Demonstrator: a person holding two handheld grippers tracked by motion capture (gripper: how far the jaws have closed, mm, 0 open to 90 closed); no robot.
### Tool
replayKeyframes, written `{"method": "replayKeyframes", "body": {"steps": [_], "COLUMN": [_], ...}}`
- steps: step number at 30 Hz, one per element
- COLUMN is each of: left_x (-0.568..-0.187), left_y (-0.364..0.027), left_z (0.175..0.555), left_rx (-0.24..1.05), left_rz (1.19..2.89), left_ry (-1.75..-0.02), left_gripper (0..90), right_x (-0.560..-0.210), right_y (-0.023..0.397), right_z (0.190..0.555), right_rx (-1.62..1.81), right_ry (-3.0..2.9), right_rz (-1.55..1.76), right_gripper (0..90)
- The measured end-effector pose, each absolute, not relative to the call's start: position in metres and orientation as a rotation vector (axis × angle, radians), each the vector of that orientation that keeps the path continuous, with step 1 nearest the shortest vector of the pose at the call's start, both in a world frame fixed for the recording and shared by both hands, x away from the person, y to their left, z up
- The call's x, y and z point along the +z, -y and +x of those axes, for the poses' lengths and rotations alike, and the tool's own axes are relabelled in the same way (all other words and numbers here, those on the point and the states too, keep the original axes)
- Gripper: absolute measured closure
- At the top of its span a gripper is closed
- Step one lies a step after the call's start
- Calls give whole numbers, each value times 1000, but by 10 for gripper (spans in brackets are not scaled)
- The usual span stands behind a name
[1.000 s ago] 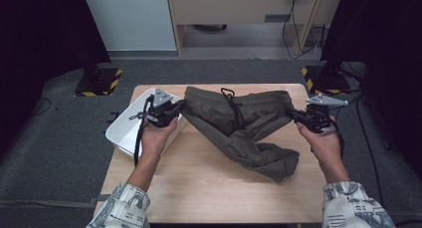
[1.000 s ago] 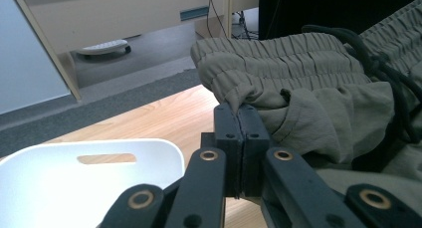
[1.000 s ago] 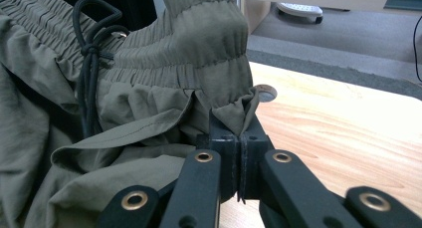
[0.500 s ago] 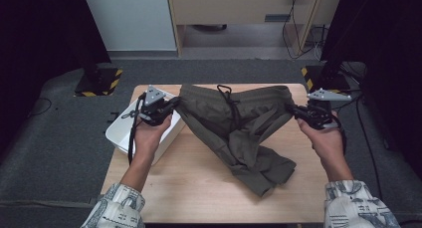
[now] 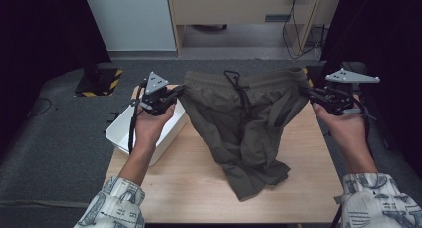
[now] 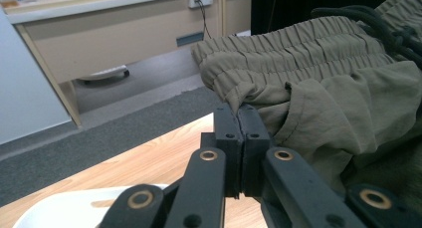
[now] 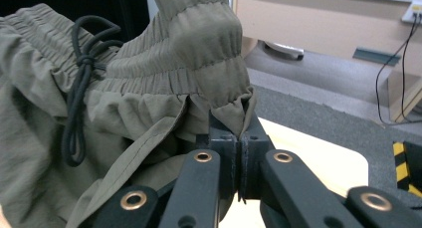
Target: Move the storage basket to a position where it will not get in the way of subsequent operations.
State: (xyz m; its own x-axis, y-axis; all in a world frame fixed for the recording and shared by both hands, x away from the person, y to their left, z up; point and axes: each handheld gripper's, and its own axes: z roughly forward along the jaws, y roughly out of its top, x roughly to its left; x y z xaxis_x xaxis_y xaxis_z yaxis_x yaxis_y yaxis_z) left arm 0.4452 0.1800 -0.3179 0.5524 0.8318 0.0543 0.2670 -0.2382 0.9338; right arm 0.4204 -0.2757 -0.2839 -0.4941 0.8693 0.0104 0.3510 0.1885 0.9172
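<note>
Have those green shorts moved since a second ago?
Yes. The shorts have been lifted off the wooden table; their waistband now hangs past its far edge.

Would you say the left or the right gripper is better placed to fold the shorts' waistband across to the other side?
Left, probably: the right gripper hangs past the table edge, while the left gripper holds the shorts over it.

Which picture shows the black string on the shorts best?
The right gripper view: the drawstring hangs close, knot and loop sharp. The high view shows it small at the waistband; the left gripper view catches a piece at the edge.
</note>
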Motion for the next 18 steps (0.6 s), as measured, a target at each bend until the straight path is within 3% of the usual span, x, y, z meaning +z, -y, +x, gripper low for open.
{"method": "replayKeyframes", "body": {"steps": [10, 18], "left_x": [-342, -358], "left_y": [-155, -147], "left_z": [486, 506], "left_rx": [655, 612], "left_rz": [1856, 1887], "left_ry": [-956, -987], "left_gripper": [883, 883], "right_x": [-346, -377], "right_y": [294, 303], "right_z": [470, 489], "right_rx": [1282, 1294], "right_ry": [-1973, -1970], "right_rz": [1274, 1347], "right_gripper": [879, 879]}}
